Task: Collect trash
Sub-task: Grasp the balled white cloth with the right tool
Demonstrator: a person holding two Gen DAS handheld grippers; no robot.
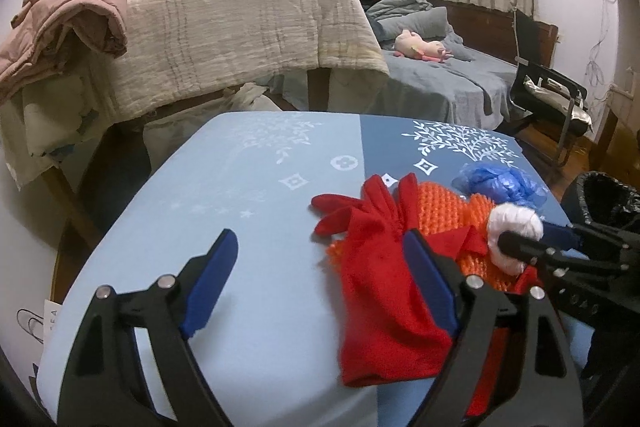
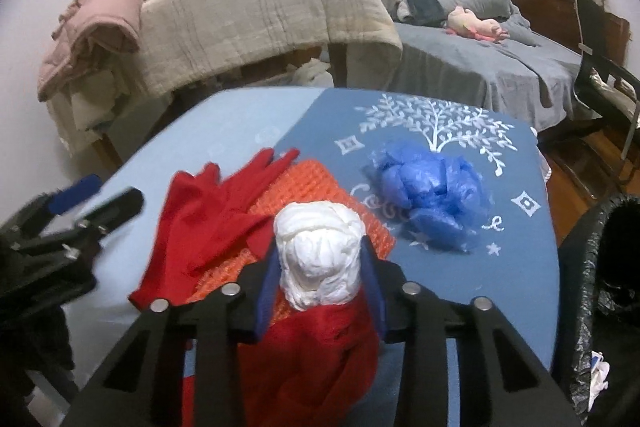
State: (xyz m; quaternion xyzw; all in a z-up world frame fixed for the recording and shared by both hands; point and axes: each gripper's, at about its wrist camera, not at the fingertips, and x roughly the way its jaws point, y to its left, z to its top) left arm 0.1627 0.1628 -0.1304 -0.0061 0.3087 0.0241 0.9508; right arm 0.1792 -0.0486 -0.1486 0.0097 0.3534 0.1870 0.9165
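While the left gripper (image 1: 320, 281) stands wide open over bare cloth, its right pad beside the soft red glove (image 1: 380, 267), the right gripper (image 2: 320, 267) pinches a crumpled white wad (image 2: 320, 255) between its blue pads. Beyond its fingers, slightly right, lies a crinkly blue plastic ball (image 2: 428, 195), uncollected. Farther right, the black-lined bin (image 2: 592, 267) already holds scraps.

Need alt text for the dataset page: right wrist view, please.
The right claw is closed on a crumpled white wad above red gloves and an orange knit piece on a blue table cover. A crumpled blue plastic bag lies beyond; a black-lined bin stands right.
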